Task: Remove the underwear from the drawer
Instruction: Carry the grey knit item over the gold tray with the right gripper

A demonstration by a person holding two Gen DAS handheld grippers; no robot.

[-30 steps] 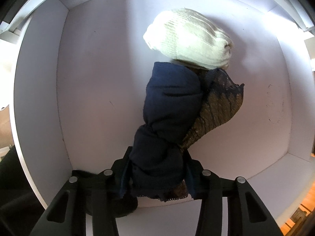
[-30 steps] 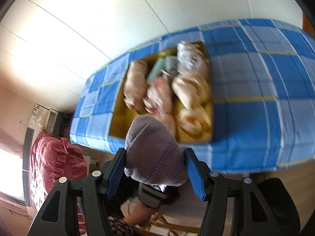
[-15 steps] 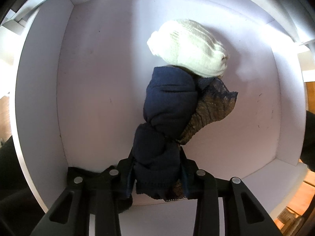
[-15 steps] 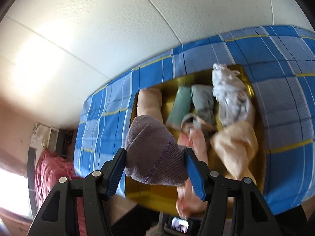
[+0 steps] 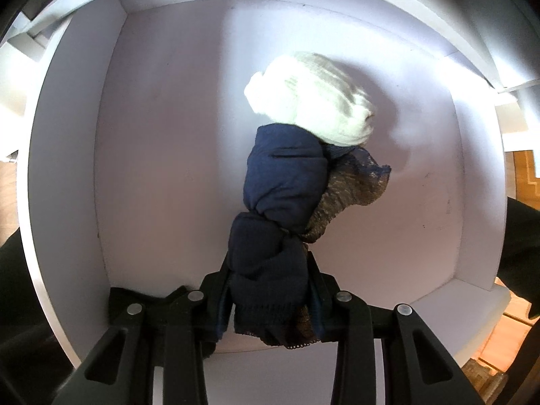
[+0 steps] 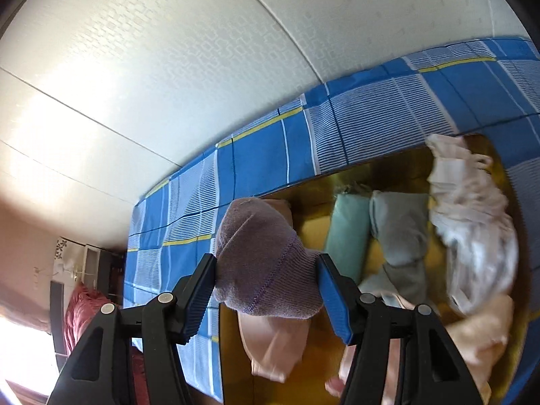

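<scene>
In the left wrist view my left gripper (image 5: 270,290) is shut on a rolled navy underwear (image 5: 280,202) with brown lace, held above the floor of a white drawer (image 5: 162,155). A cream knit roll (image 5: 310,101) lies on the drawer floor just beyond the navy one. In the right wrist view my right gripper (image 6: 266,283) is shut on a mauve ribbed roll (image 6: 263,263), over a yellow tray (image 6: 314,226) on a blue checked bedspread (image 6: 263,148).
The tray holds several rolled garments: a teal one (image 6: 347,236), a grey one (image 6: 398,233), a white one (image 6: 472,222) and peach ones (image 6: 273,347). The drawer's white walls (image 5: 64,155) ring the left gripper. A white wall (image 6: 168,67) rises behind the bed.
The left gripper has risen and drawn back with the navy roll, so the drawer looks smaller. The right gripper has moved closer over the tray with the mauve roll.
</scene>
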